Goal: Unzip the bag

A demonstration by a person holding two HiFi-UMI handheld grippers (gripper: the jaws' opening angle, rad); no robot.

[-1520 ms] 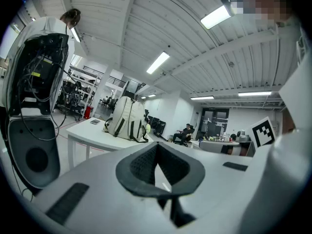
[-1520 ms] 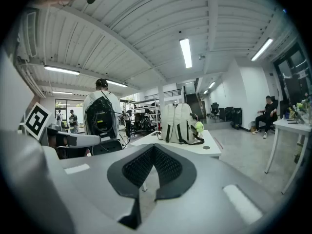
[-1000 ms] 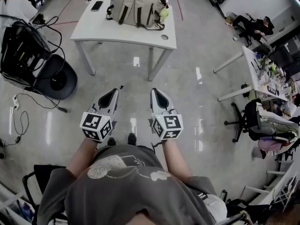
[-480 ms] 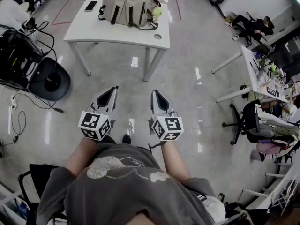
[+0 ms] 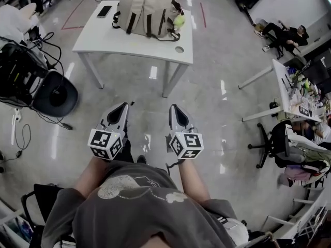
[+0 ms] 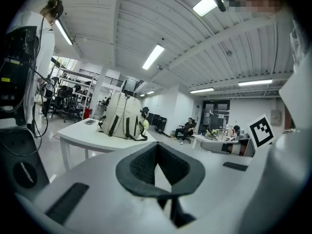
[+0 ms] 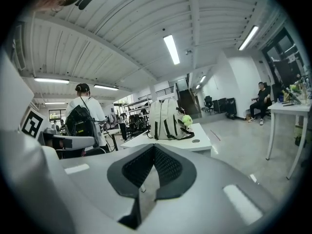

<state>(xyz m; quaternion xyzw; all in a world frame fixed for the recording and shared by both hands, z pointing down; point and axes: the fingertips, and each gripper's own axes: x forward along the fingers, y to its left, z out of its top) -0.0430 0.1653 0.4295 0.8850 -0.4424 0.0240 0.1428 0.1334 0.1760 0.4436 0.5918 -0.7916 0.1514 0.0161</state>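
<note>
A beige backpack (image 5: 149, 8) with dark straps stands upright on a white table (image 5: 103, 41) at the top of the head view, a green plush ball (image 5: 179, 20) hanging at its right side. It also shows far ahead in the left gripper view, backpack (image 6: 124, 121), and in the right gripper view, backpack (image 7: 166, 119). My left gripper (image 5: 124, 106) and right gripper (image 5: 172, 107) hover side by side over the floor, well short of the table. Both are shut, with nothing between their jaws.
A phone (image 5: 105, 11) lies on the table's left end, near a round hole (image 5: 179, 49). A black chair (image 5: 56, 93) and cables stand at the left. Desks (image 5: 287, 87) and office chairs (image 5: 271, 133) fill the right. A person with a backpack (image 7: 83, 112) stands left of the table.
Both grippers have sunk slightly in the head view, still side by side and shut. The holder's feet have shifted on the floor.
</note>
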